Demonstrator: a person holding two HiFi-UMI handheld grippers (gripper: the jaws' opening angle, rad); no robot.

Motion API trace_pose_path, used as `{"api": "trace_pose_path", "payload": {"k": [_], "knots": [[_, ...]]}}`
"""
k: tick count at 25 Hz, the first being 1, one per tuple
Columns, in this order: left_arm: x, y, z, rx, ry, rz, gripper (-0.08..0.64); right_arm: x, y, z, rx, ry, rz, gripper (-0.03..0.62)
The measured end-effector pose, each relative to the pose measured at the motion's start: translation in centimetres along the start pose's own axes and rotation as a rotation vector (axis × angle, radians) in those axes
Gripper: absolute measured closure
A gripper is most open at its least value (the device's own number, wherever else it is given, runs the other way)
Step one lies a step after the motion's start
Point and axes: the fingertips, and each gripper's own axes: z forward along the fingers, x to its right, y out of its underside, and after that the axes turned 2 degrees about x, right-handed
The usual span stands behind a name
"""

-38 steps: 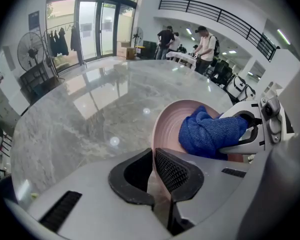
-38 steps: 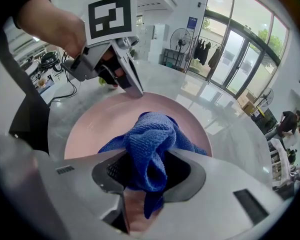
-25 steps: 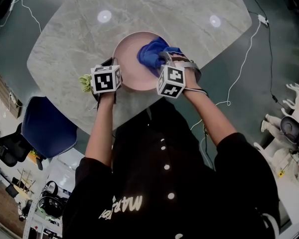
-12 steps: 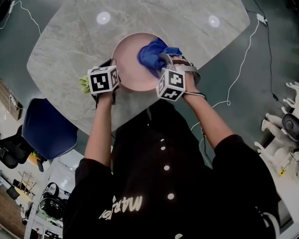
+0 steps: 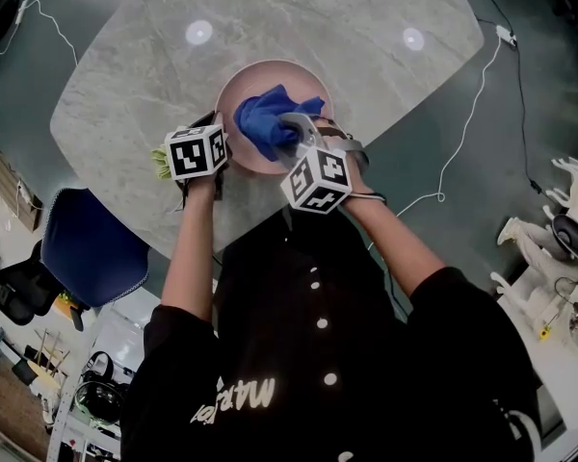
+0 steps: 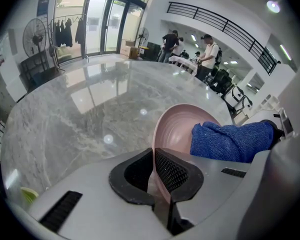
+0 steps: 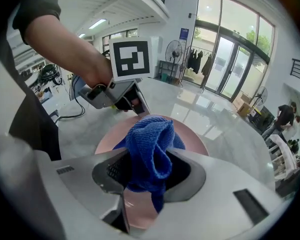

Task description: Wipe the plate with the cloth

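1. Pink and round, one plate [image 5: 235, 89] sits near the middle of the counter [image 5: 144, 85]. It is smooth and glossy with a shallow raised rim. No food shows on its bare parts.
2. One cloth [image 5: 265, 121] is in use: deep blue, knitted in texture, bunched into a loose wad. It hangs over the middle of the plate and covers much of it in the head view. I cannot tell whether it presses on the surface.
3. Two tongs are at work, one in each of the person's hands.
   - The left tongs [image 5: 218, 126] are clenched on the plate's near left rim; in the left gripper view the thin pink edge [image 6: 177, 129] passes straight between the black ribbed pads [image 6: 172, 171].
   - The right tongs [image 5: 287, 135] are grasping the cloth, whose folds [image 7: 150, 149] fill the gap between the jaws and spill out above and below them.
4. Two marker cubes show, one on the left tongs [image 5: 197, 152] and one on the right [image 5: 316, 179].
5. One small green thing [image 5: 164, 160] lies on the counter just beside the left tongs.
6. One counter of grey veined marble carries all this, with two bright light spots [image 5: 198, 33] reflected in it.
7. One blue chair [image 5: 91, 243] stands off the counter's near left edge, and one white cable [image 5: 472, 114] trails on the floor to the right.
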Motion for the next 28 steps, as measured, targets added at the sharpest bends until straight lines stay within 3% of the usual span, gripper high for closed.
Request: {"api": "trace_pose_path", "payload": {"k": [9,20,28], "knots": [[0.0,0.0,0.0,0.000,-0.001,-0.007,0.529,-4.0,-1.5,3.1,0.006,-0.131,0.037,0.443],[-0.1,0.1,0.1,0.010,-0.005,-0.021,0.531,-5.2,-0.8,5.6,-0.013,-0.188,-0.021,0.446],[-0.1,0.1,0.2,0.007,-0.021,-0.016,0.531,-6.1,-0.1,5.2,-0.019,-0.232,-0.128,0.448]]}}
